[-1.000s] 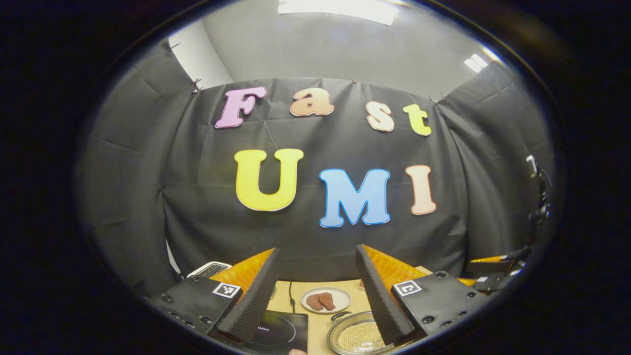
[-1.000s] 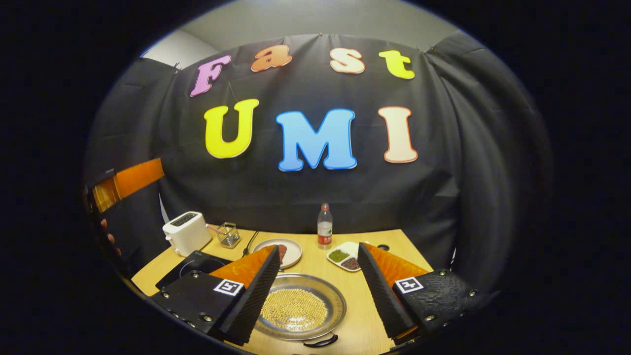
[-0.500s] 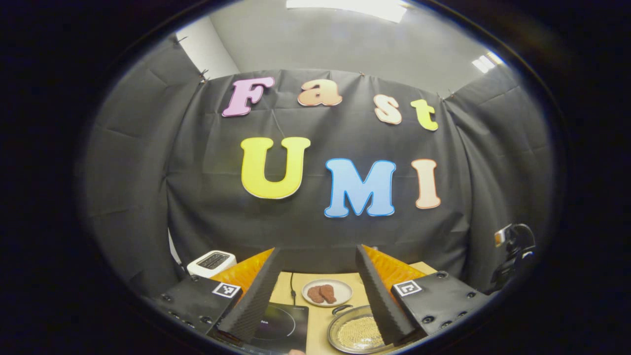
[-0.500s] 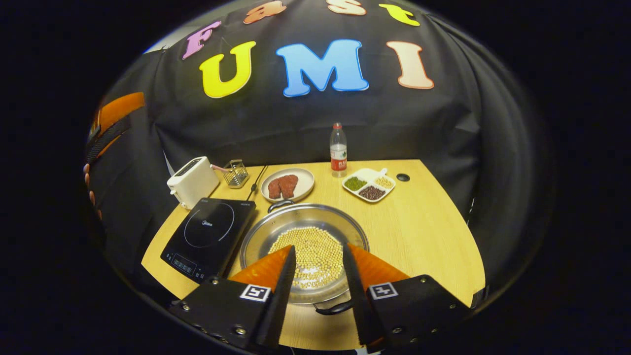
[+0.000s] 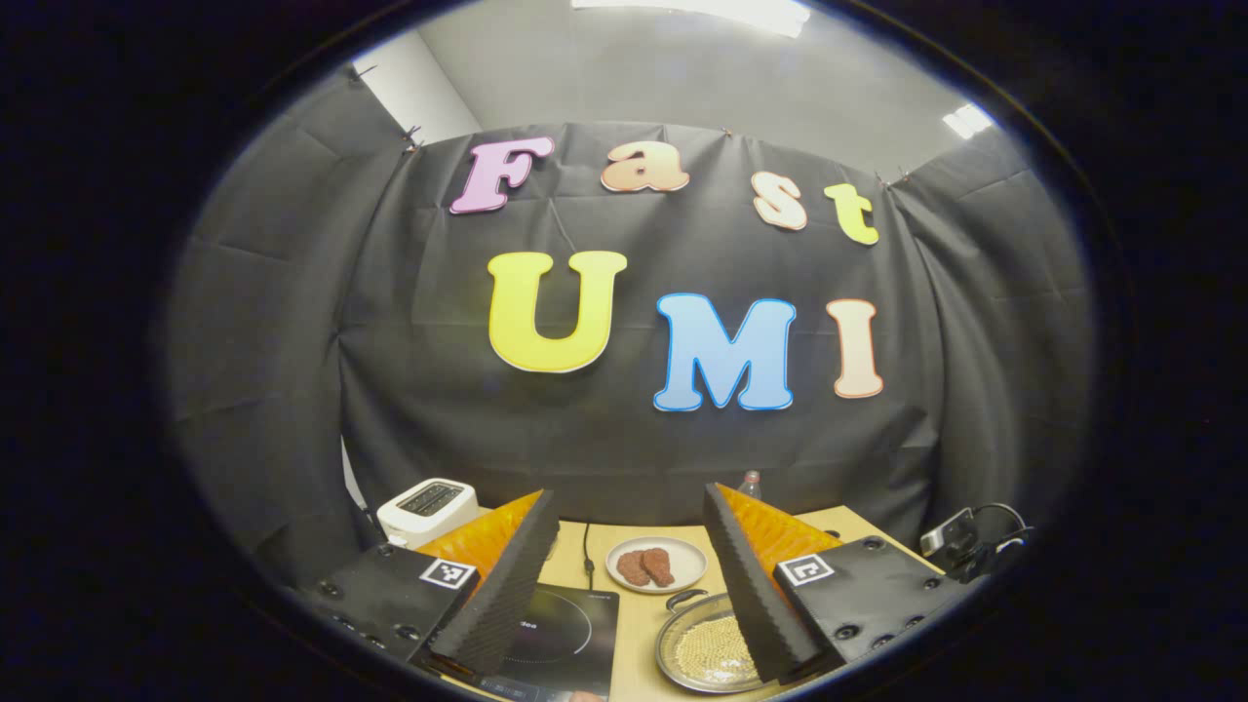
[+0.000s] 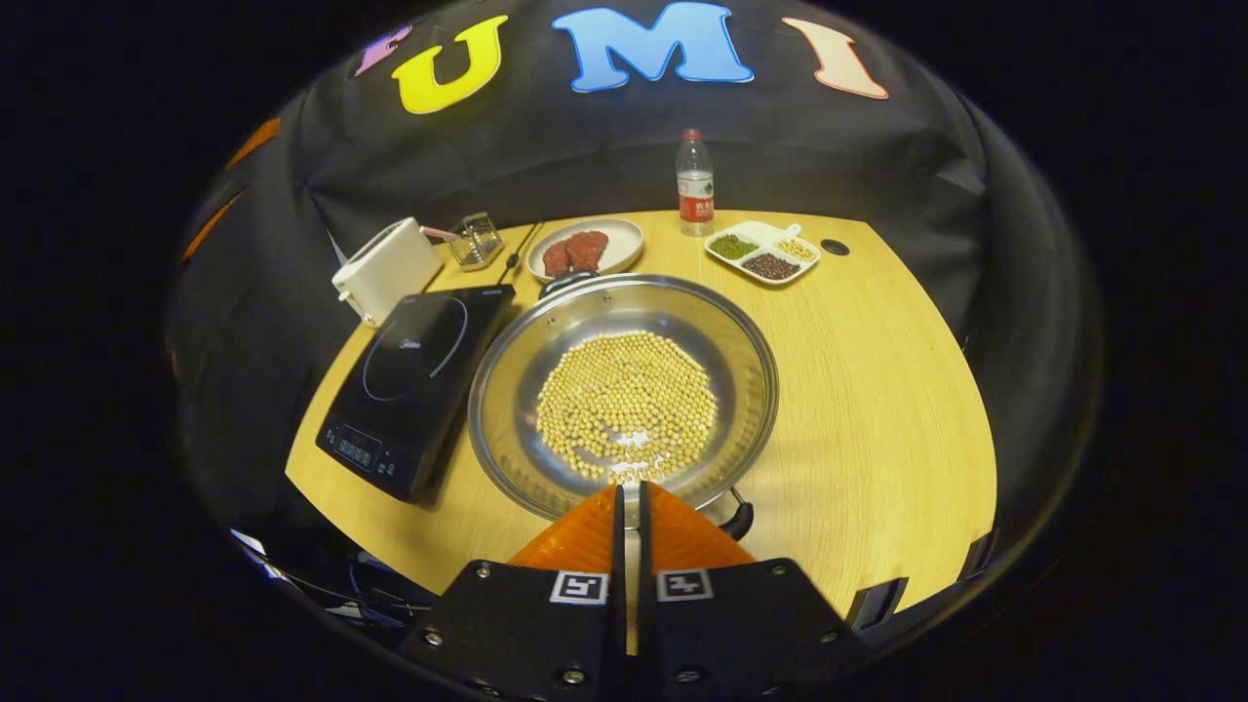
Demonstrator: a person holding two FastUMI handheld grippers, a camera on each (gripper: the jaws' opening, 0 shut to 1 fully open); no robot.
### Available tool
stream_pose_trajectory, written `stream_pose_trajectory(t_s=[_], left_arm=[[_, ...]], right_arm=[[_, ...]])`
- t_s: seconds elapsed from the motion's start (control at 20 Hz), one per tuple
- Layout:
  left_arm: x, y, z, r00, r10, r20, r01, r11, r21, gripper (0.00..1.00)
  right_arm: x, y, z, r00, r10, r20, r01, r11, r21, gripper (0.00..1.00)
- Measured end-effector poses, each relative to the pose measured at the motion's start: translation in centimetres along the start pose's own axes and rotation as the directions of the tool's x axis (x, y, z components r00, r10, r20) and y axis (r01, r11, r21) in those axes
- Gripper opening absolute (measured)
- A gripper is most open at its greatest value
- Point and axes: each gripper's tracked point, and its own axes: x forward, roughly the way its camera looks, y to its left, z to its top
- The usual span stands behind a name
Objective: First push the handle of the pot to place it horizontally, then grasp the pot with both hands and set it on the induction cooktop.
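A wide steel pot [image 6: 746, 356] with yellow beans in it stands mid-table, to the right of the black induction cooktop [image 6: 409, 375]. One dark loop handle [image 6: 565, 283] is at its far side. The other handle [image 6: 738, 519] peeks out at the near side, just right of my right gripper [image 6: 629, 489]. That gripper is shut, tips over the pot's near rim, nothing held. My left gripper [image 5: 629, 492] is open and held high. Far below it lie the pot [image 5: 667, 645] and the cooktop [image 5: 565, 634].
On the wooden table [image 6: 877, 390]: a white toaster [image 6: 385, 268] and wire basket [image 6: 476, 239] at far left, a plate of meat [image 6: 585, 252], a water bottle [image 6: 694, 180], a divided dish of beans [image 6: 765, 255]. A device with a cable [image 5: 965, 541] shows at right.
The right gripper tilted down and came in over the pot's near rim while its fingers went from wide open to shut. The left gripper view tipped slightly downward.
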Motion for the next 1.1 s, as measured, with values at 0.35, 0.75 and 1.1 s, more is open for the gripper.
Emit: stream_pose_trajectory(t_s=[0.35, 0.75, 1.1], left_arm=[[0.1, 0.6, -0.4, 1.0, 0.025, -0.007, -0.025, 1.0, -0.003, 0.97], [-0.1, 1.2, -0.3, 0.999, 0.037, -0.004, -0.036, 0.999, 0.011, 0.97], [0.0, 1.2, 0.0, 0.999, 0.037, -0.002, -0.037, 0.999, 0.012, 0.95]], right_arm=[[0.9, 1.8, -3.7, 0.986, 0.077, -0.148, -0.086, 0.995, -0.054, 0.05], [2.9, 1.6, -5.8, 0.972, 0.045, -0.231, -0.056, 0.998, -0.042, 0.0], [3.4, -0.1, -5.6, 0.975, 0.012, -0.223, -0.014, 1.0, -0.006, 0.0]])
